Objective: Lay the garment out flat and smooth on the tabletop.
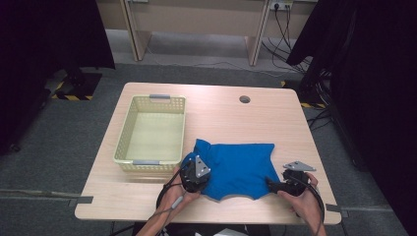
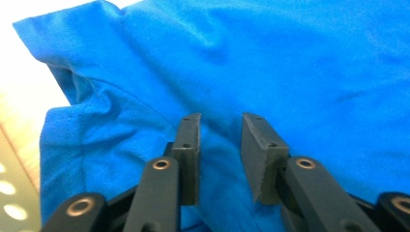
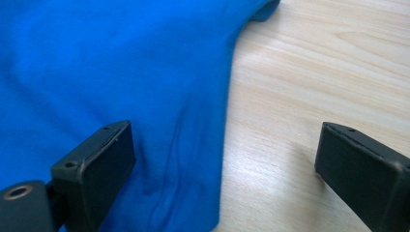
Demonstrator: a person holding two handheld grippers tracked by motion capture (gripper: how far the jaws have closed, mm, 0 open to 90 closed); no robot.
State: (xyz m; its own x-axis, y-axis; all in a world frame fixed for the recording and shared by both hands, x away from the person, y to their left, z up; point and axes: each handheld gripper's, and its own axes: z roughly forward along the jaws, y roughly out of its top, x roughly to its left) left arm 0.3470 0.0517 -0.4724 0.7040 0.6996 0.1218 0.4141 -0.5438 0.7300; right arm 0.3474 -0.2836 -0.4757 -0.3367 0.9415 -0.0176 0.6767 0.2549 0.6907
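My left hand-held gripper stands slightly apart over the blue shirt; my right hand-held gripper gapes wide at its edge on the desk.

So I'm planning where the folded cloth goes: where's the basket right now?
In the high view the yellow basket sits on the left half of the table, just left of the blue cloth and beyond the left tool.

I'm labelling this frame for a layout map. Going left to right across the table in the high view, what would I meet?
Yellow basket → left gripper on the cloth's left edge → blue cloth → right gripper at the cloth's right edge.
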